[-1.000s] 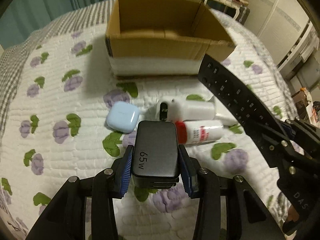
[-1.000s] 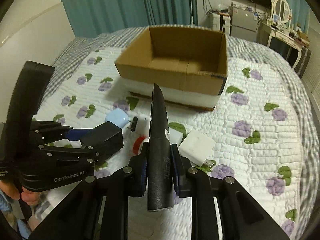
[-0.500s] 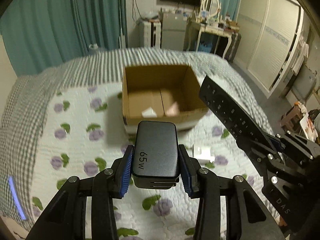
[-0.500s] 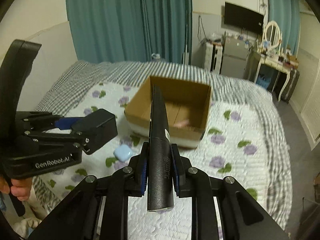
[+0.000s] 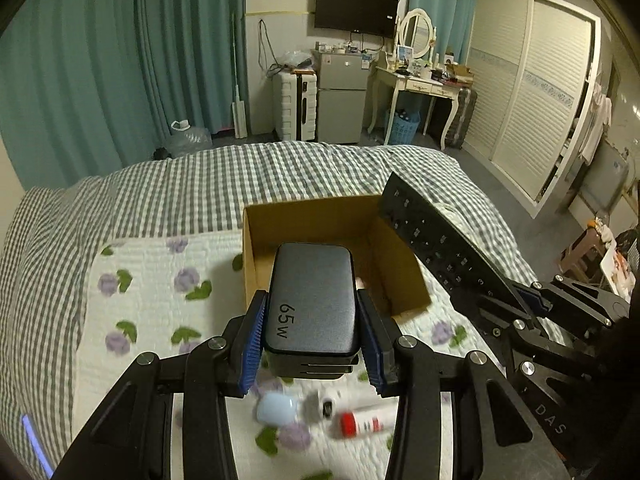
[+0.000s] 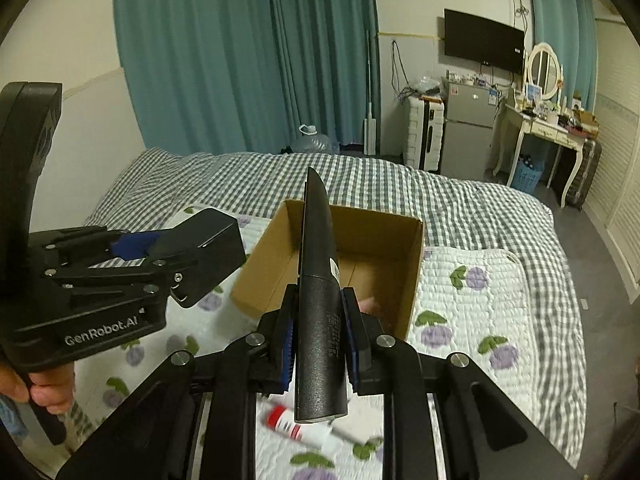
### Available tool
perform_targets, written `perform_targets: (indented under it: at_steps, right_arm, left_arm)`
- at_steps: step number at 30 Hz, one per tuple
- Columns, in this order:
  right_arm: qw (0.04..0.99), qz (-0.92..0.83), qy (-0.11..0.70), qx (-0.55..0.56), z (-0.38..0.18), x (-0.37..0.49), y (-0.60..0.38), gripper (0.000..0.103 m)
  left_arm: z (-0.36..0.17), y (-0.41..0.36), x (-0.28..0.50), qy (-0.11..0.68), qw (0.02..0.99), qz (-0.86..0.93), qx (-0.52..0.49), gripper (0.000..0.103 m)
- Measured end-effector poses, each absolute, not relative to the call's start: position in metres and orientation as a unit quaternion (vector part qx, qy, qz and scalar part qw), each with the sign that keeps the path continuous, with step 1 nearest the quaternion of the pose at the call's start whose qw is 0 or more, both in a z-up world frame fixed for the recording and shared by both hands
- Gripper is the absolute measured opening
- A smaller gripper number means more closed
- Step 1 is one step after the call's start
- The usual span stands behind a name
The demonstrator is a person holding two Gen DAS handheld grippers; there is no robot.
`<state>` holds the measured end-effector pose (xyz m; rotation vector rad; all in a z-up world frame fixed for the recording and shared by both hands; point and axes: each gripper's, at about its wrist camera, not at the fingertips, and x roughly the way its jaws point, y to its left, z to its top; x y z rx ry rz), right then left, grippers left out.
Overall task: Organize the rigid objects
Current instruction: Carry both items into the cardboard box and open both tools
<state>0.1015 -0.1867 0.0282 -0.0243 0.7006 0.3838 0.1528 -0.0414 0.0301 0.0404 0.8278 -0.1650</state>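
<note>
The left hand-held gripper (image 5: 314, 338) is closed onto a dark grey charger block (image 5: 313, 300) marked "65w", its blue-padded fingers (image 5: 252, 344) pressing both long sides so the block sits level between them. The right hand-held gripper (image 6: 319, 338) is clamped narrowly on a black remote control (image 6: 320, 312), which stands on edge and juts forward past the fingers. Both held things hang in the air on the near side of an open cardboard box (image 5: 256, 240), which rests on the bed (image 5: 160, 184) where the flowered quilt (image 5: 152, 280) meets the checked cover. Below the grippers, on the quilt, lie a pale blue earbud case (image 5: 277, 409), a small white item too blurred to name, and a white tube with a red cap (image 5: 366, 422). The left wrist view shows the remote's button face and the earbud case; the right wrist view instead shows the remote's thin edge, the charger's underside in the other gripper, and the person's hand (image 6: 30, 386) on its handle.
</note>
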Motion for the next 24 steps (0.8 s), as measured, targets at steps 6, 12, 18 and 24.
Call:
perform_targets:
  at_steps: [6, 12, 18, 24]
  right_arm:
    - [0.913, 0.188, 0.362, 0.007, -0.008, 0.160, -0.190, 0.019]
    - [0.902, 0.183, 0.391, 0.011, -0.052, 0.211, -0.187, 0.019]
    - [0.899, 0.174, 0.402, 0.003, -0.079, 0.243, -0.184, 0.019]
    - [0.897, 0.158, 0.412, -0.015, -0.096, 0.255, -0.181, 0.019]
  left_arm:
    - [-0.004, -0.045, 0.208, 0.412, 0.907, -0.081, 0.027, 0.043]
    - [-0.046, -0.046, 0.249, 0.436, 0.896, -0.079, 0.032, 0.043]
    - [-0.075, -0.047, 0.275, 0.456, 0.886, -0.073, 0.042, 0.043]
    - [-0.090, -0.051, 0.285, 0.466, 0.881, -0.063, 0.053, 0.043]
